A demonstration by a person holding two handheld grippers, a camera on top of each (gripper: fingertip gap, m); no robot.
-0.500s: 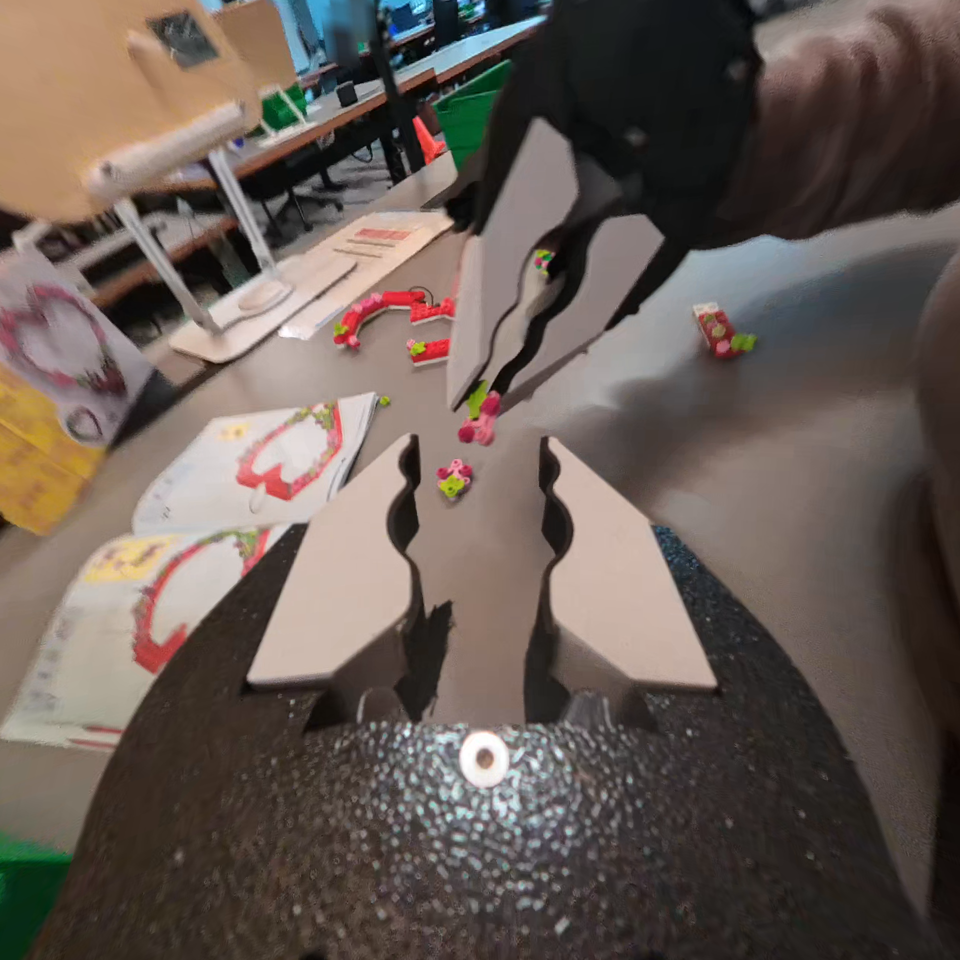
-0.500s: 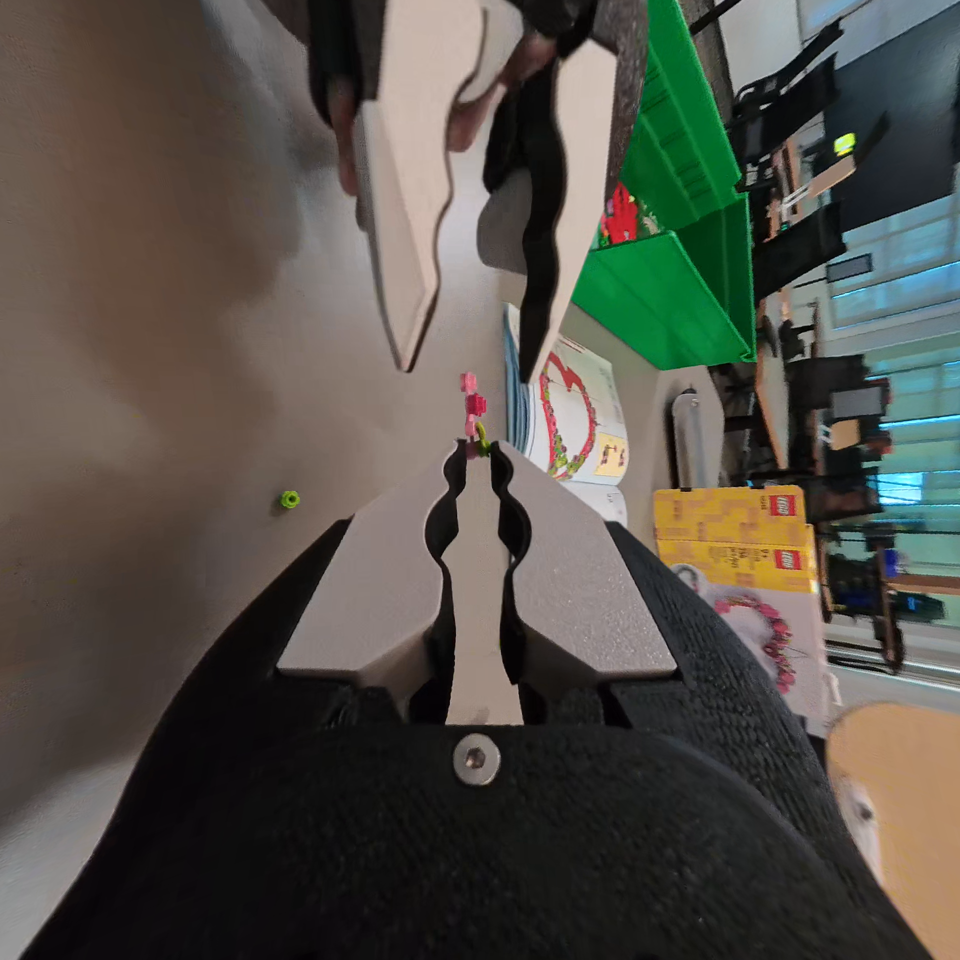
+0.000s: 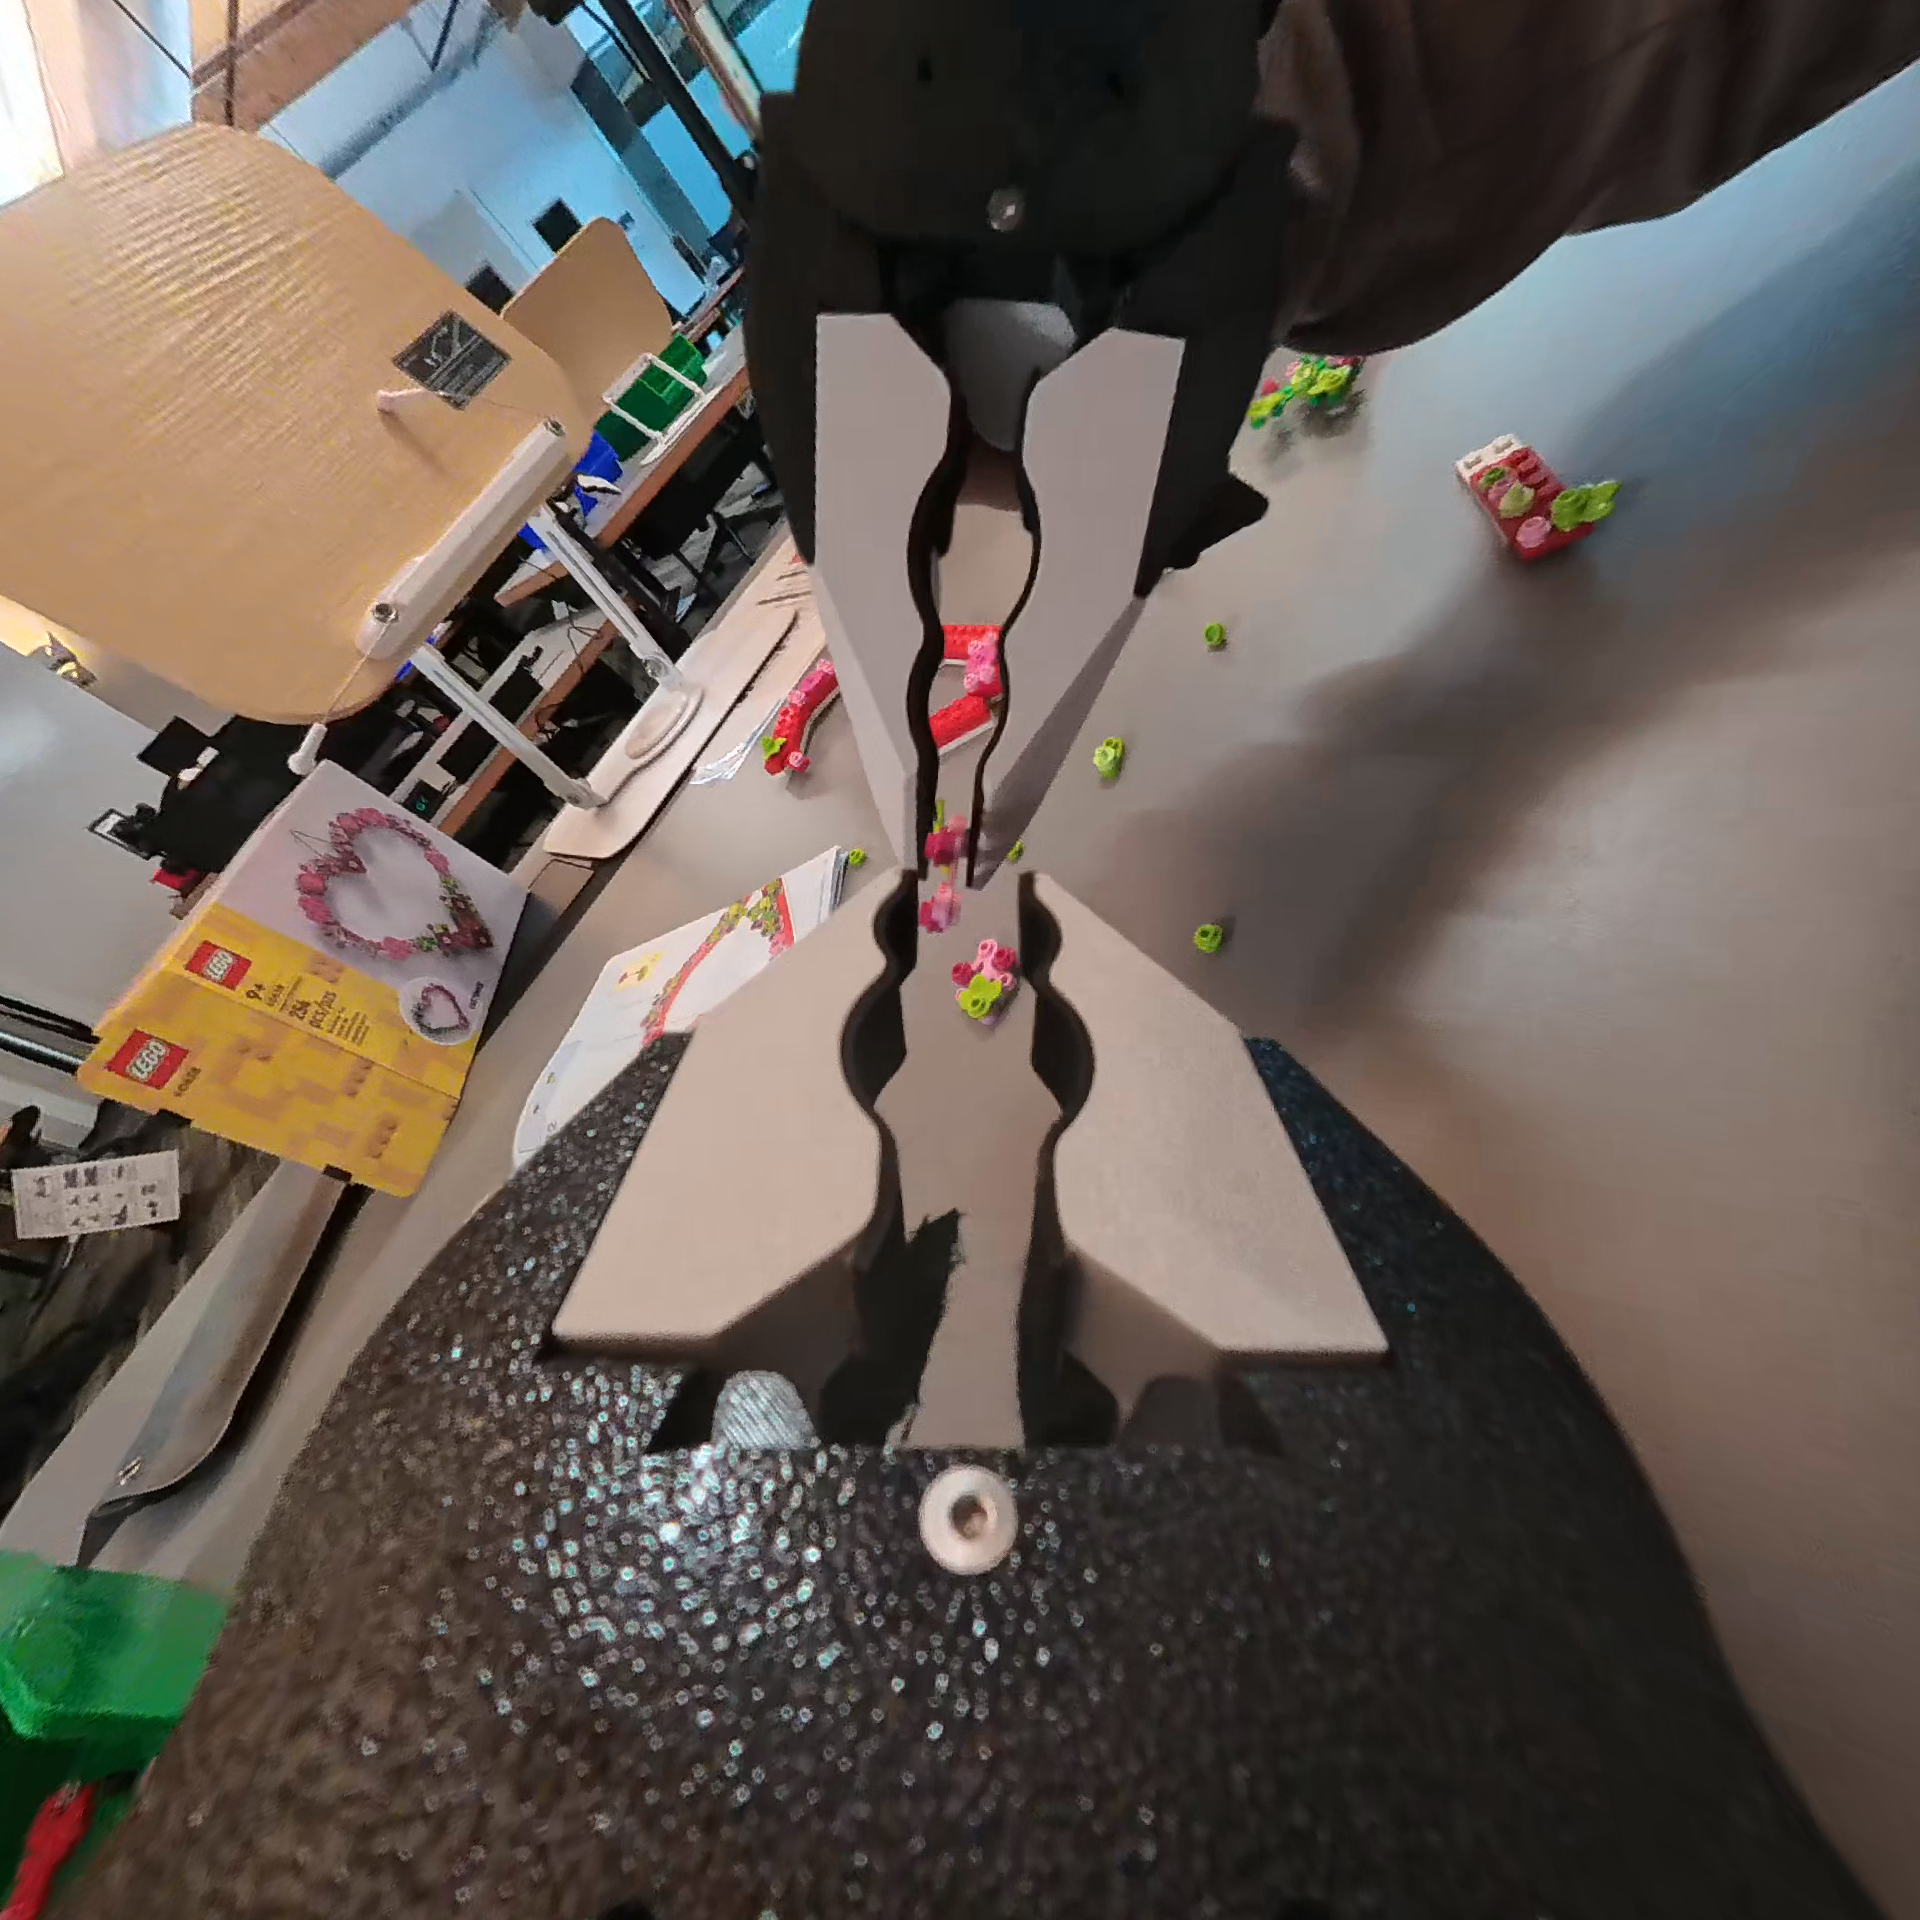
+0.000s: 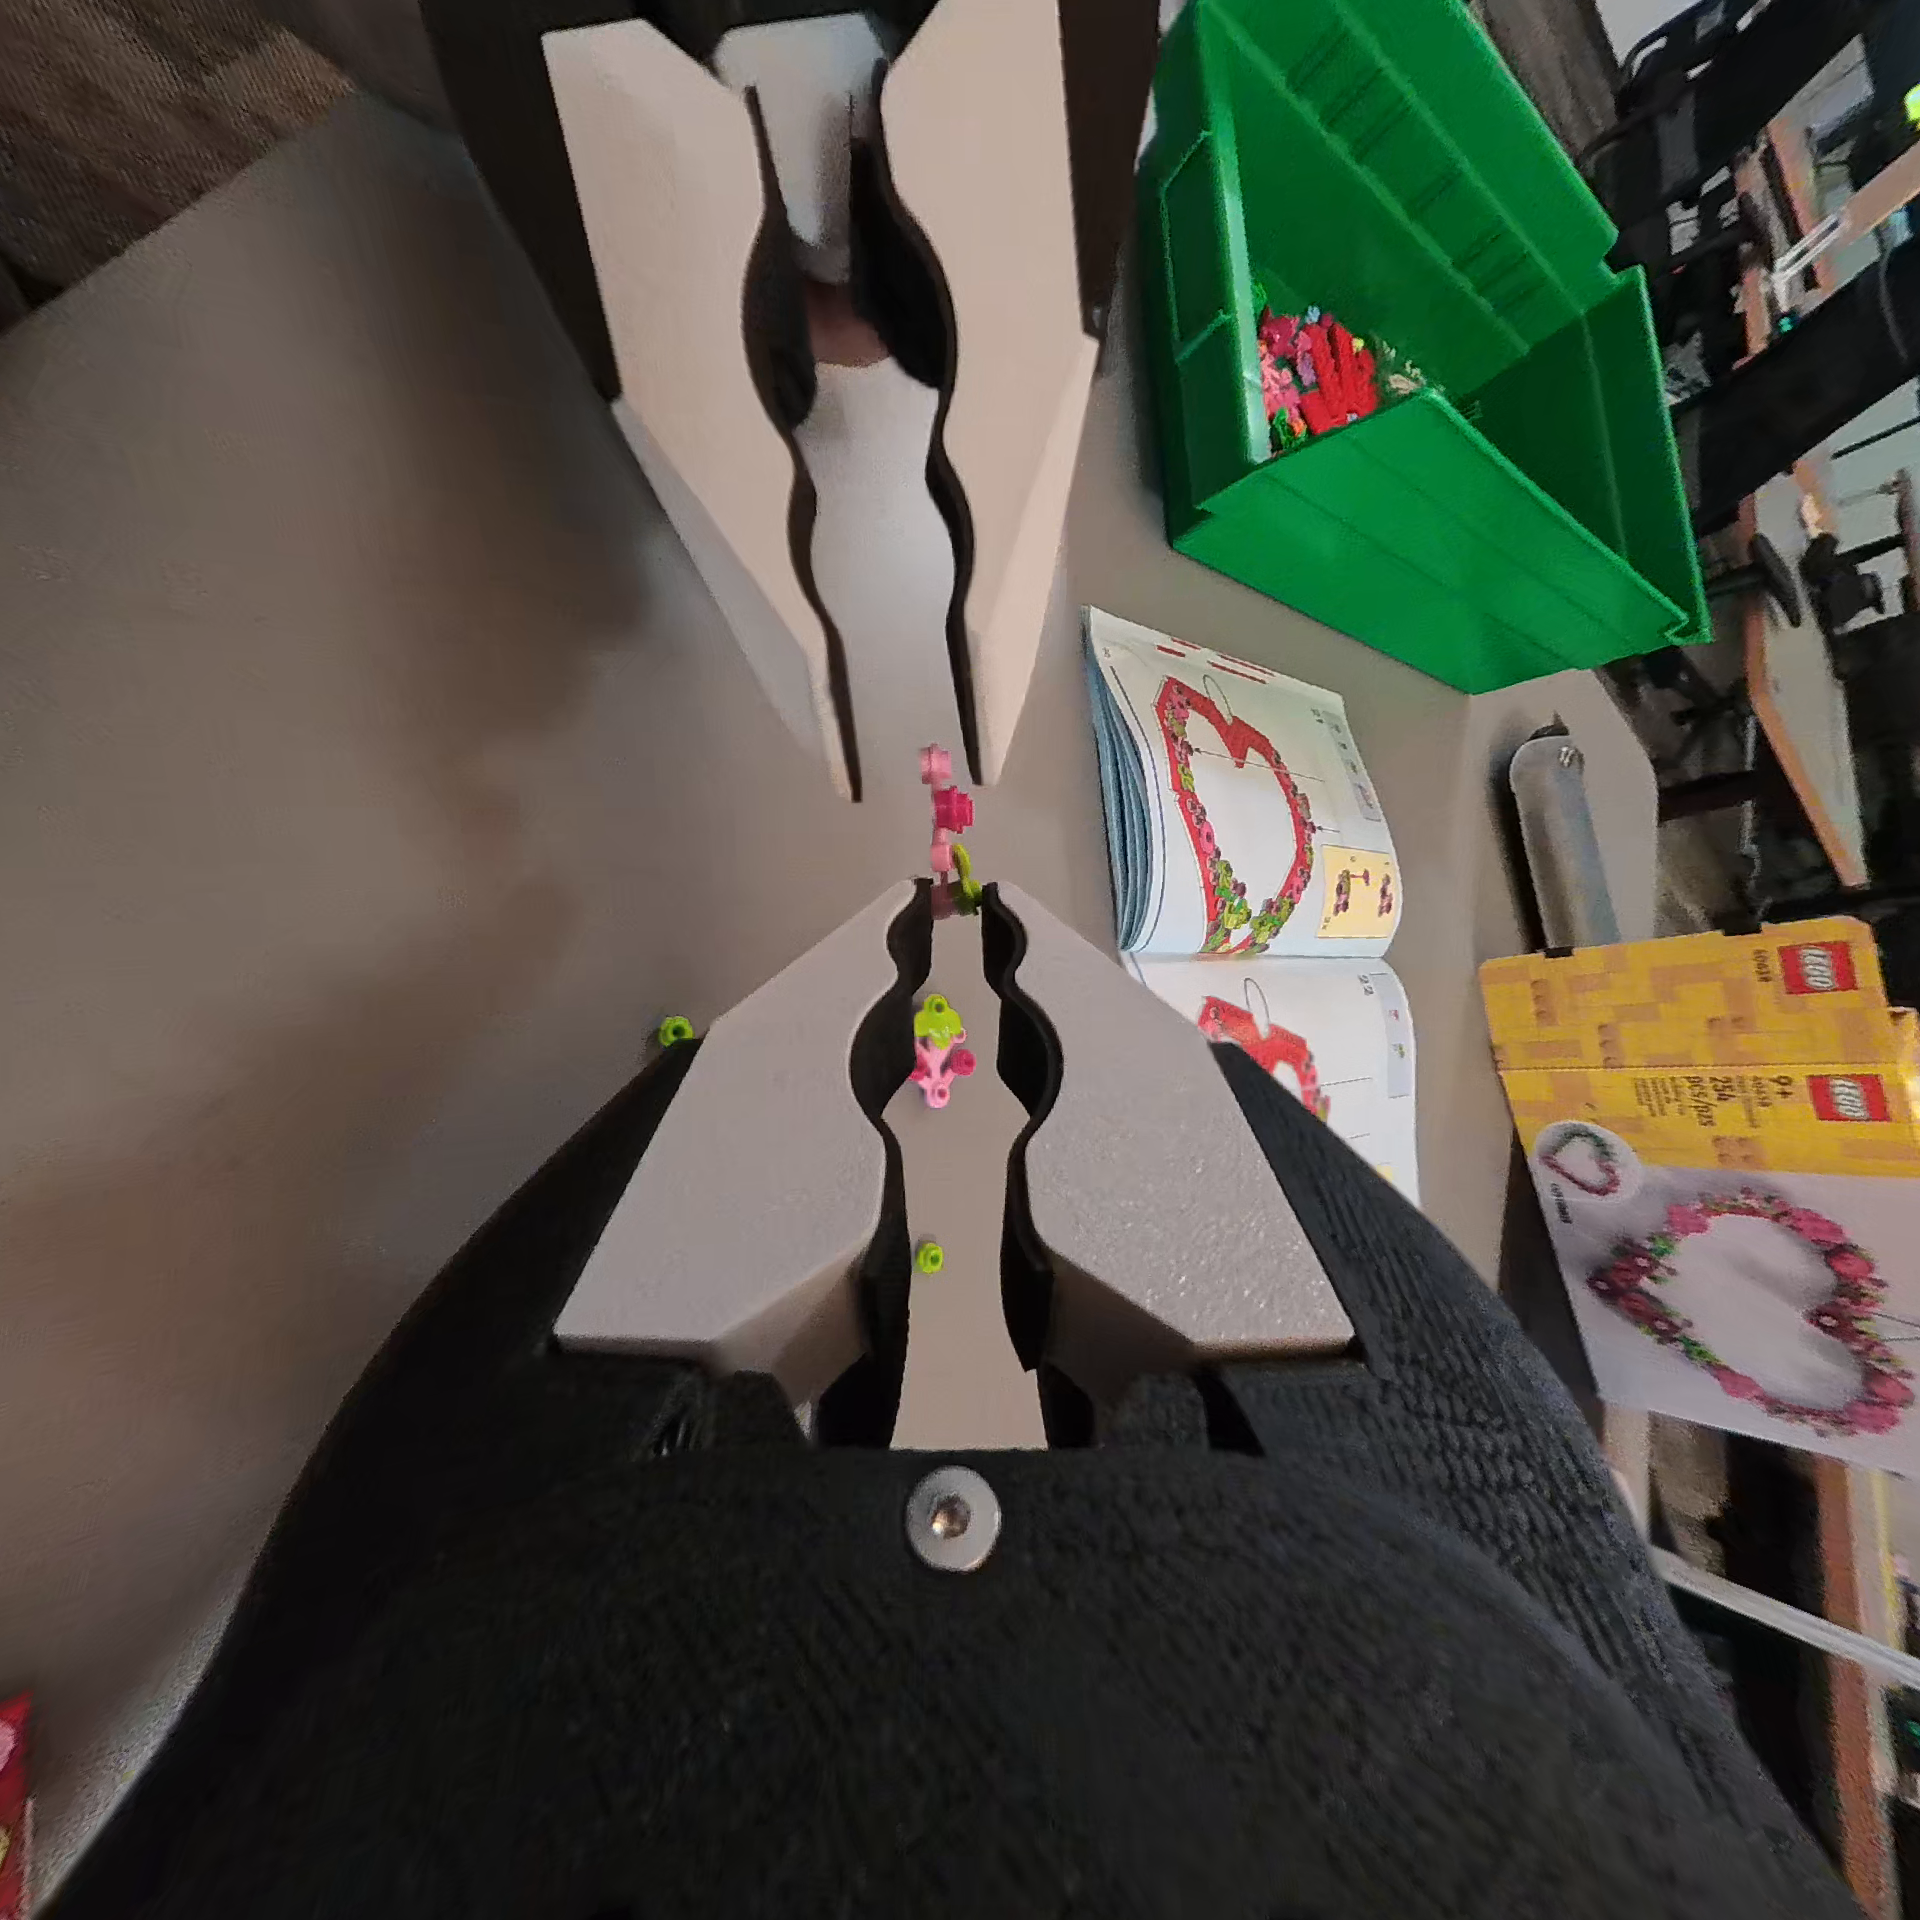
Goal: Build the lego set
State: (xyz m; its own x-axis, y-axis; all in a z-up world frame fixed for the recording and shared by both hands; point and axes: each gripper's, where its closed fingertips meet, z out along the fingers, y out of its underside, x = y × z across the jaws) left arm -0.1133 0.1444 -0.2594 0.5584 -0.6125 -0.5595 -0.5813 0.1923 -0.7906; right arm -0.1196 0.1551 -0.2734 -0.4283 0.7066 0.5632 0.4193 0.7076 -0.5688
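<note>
Right gripper (image 4: 951, 885) pinches a tiny pink-and-green plastic flower stem (image 4: 948, 831); left gripper (image 3: 966, 878), half-open, should take its light, brittle tip.

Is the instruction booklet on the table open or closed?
Open: the instruction booklet lies spread on the table, showing two printed pages.

Each camera sits just behind its own claw, looking forward along the two fingers and down at a slant on the table (image 3: 1507, 1039). The left claw (image 3: 961, 883) and the right claw (image 4: 951, 888) face each other tip to tip, so each view holds the other claw head-on, very near. Both views share the flower piece (image 3: 943, 873) between the tips, the loose flower (image 4: 940, 1055) on the table, the booklet (image 4: 1247, 810) and the box (image 3: 312, 997).
</note>
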